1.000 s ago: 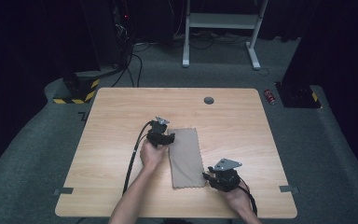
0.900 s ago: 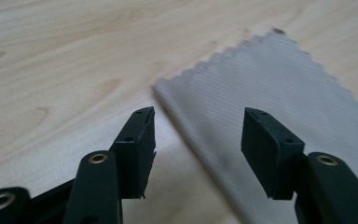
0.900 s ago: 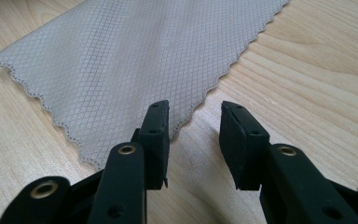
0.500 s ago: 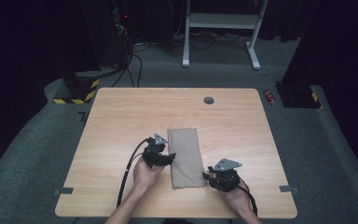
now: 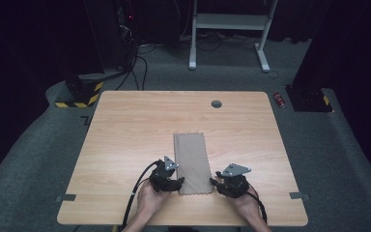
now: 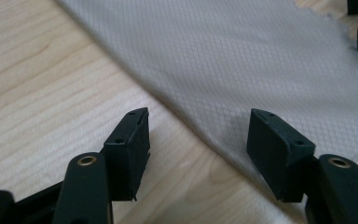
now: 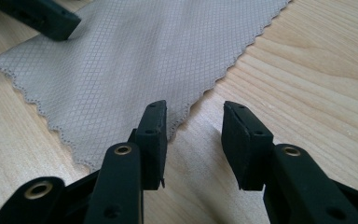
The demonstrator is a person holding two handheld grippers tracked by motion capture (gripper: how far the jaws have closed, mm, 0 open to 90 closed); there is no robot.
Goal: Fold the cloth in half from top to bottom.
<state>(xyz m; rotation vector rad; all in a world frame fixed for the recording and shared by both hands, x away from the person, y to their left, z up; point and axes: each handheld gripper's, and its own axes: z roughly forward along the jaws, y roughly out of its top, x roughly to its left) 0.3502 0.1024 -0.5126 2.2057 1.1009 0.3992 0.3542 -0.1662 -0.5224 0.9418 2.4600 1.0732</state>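
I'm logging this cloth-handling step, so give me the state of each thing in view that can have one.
cloth: flat on the table, folded into a narrow strip, zigzag edges, in neither grip.
left gripper: at the cloth's near left corner, jaws just opened wider, nothing pinched.
right gripper: open, at the cloth's near right corner, one jaw over the edge.
table: light wood, dark round grommet near the far edge.

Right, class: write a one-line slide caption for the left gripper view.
Open left claw straddling the long edge of a grey diamond-weave cloth lying flat on a light wooden table.
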